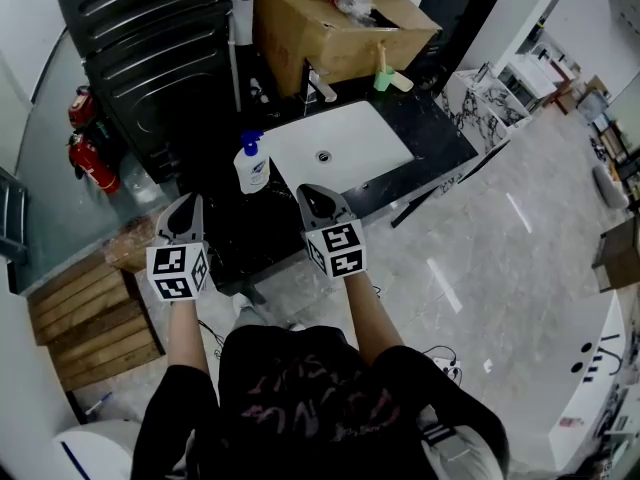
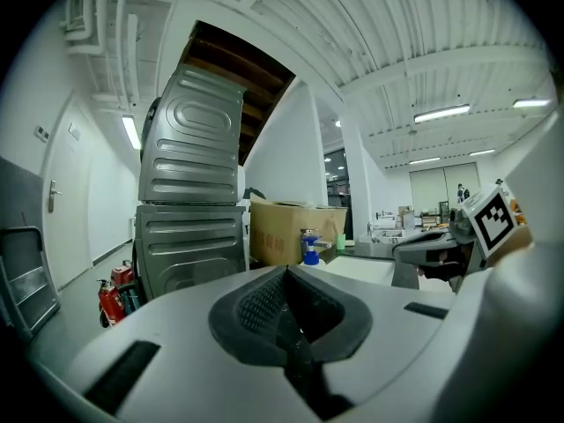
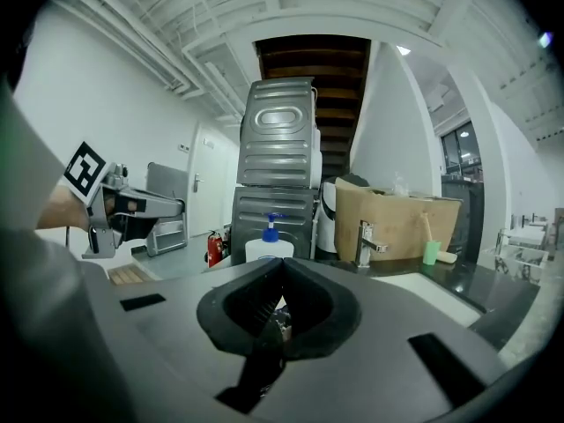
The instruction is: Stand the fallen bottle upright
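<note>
Bottle upright by sink; job looks done. L gripper & R gripper both closed, empty. Next: no grab needed.

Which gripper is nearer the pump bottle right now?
Right. The right gripper is just short of the pump bottle, on its sink side. The left gripper is farther back, off the bottle's other side. Neither touches it.

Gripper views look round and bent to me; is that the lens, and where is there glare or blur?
Yes, a fisheye lens. Left gripper view: the ceiling bows, corners go black, strip lights glare. Right gripper view: same bowing, pump bottle looks fairly sharp. Head view: milder bending, light streaks mirrored on the glossy floor.
</note>
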{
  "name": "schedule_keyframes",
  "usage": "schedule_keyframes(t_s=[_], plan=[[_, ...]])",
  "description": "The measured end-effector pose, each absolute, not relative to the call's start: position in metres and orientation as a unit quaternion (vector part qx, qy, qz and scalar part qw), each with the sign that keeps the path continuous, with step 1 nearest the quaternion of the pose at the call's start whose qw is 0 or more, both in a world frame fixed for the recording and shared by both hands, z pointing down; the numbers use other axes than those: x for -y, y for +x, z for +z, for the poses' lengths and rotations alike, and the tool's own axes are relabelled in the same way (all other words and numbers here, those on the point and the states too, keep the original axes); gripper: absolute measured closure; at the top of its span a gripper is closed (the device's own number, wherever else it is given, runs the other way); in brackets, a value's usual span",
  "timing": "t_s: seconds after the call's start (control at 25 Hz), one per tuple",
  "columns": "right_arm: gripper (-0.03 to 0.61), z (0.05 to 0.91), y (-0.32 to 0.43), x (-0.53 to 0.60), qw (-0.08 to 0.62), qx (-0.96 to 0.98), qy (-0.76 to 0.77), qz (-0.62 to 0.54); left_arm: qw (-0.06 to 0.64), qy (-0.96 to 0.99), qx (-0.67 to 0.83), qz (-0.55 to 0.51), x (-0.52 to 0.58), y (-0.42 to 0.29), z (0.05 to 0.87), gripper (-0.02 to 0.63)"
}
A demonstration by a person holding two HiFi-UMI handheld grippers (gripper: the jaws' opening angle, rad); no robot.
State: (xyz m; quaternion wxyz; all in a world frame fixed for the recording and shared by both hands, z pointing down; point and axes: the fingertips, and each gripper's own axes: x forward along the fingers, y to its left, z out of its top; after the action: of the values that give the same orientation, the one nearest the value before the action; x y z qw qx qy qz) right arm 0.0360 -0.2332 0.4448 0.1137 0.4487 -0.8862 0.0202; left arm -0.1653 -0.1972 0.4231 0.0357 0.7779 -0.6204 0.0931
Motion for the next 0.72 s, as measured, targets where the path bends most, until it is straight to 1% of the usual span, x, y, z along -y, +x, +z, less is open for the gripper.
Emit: schedule_keyframes(t_s=[0.72], plan=[[0.565, 0.431, 0.048, 0.219, 0.090, 0.890, 0.446, 0.023, 0.027, 0.776, 0.621, 0.108, 0.180, -0.152, 0.428, 0.598]])
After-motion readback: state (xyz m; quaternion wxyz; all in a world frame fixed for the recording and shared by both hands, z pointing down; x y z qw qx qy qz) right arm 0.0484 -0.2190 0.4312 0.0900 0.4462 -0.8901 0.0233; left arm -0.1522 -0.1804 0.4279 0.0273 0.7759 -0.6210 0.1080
